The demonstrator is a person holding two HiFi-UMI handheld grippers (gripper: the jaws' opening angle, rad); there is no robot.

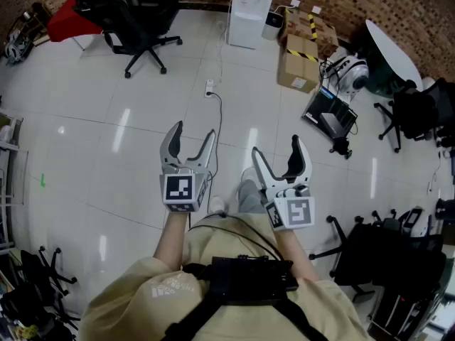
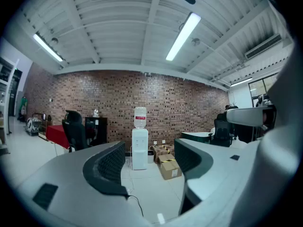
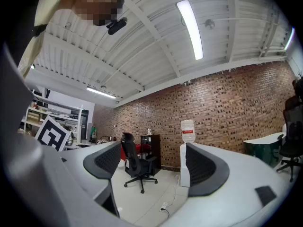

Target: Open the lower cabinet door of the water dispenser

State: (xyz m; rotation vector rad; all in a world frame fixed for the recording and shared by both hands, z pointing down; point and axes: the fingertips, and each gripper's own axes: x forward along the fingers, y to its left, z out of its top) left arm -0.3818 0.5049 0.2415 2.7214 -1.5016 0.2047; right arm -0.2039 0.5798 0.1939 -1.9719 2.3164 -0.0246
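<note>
Wide-open empty left gripper (image 1: 195,129), wide-open empty right gripper (image 1: 276,145), water dispenser (image 1: 250,9) far across floor (image 1: 142,119)

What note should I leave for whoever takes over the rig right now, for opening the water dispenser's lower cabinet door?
Left tongs: open, empty.
Right tongs: open, empty, beside the left.
Water dispenser: at the far side of the room. In the head view, cardboard boxes are to its right and an office chair to its left.
Done: nothing yet. The lower cabinet door looks shut from here.
Left: walk up, probably stepping around the power strip on the way, then pull the door open.
</note>
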